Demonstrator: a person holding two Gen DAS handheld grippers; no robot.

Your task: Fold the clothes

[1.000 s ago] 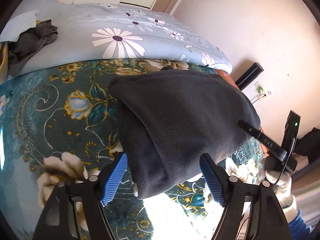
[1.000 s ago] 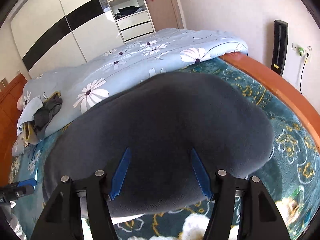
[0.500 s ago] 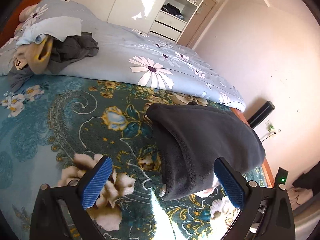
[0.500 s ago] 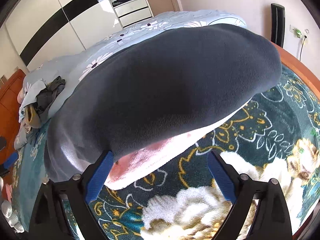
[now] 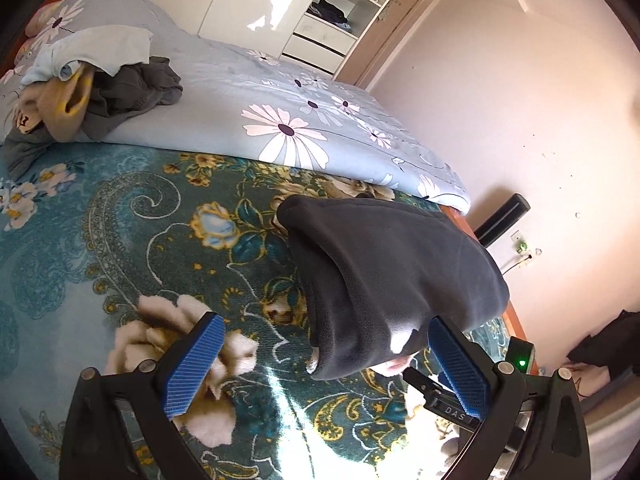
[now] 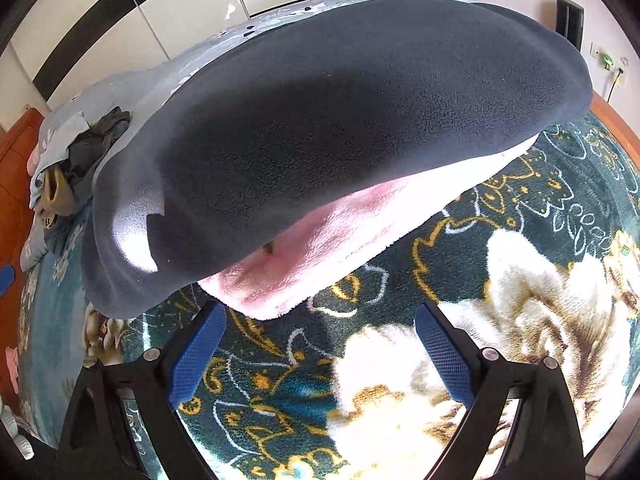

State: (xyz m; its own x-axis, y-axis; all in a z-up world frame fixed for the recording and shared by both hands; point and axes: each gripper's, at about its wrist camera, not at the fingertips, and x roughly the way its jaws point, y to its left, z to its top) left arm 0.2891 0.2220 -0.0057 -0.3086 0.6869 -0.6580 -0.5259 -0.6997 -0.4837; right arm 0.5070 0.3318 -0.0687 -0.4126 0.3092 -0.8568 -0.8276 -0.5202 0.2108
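Observation:
A folded dark grey fleece garment (image 5: 392, 276) lies on the teal floral blanket (image 5: 120, 240) near the bed's foot. In the right wrist view the garment (image 6: 340, 112) fills the upper frame, with a pink-white fleece layer (image 6: 320, 248) showing under its near edge. My left gripper (image 5: 326, 364) is open and empty, just short of the garment's near corner. My right gripper (image 6: 318, 354) is open and empty, just in front of the pink edge. A pile of unfolded clothes (image 5: 92, 92) lies on the light blue daisy duvet (image 5: 260, 120) at the far left.
The bed's wooden foot rail (image 6: 612, 116) runs along the right. A black upright device (image 5: 504, 216) and a wall socket (image 5: 520, 245) stand by the pink wall. White wardrobes and open shelves (image 5: 332, 12) are behind the bed. The right gripper's body (image 5: 444, 400) shows low in the left wrist view.
Both grippers have opened wide and let go of the grey garment, then pulled back from it. The garment now rests folded on the blanket.

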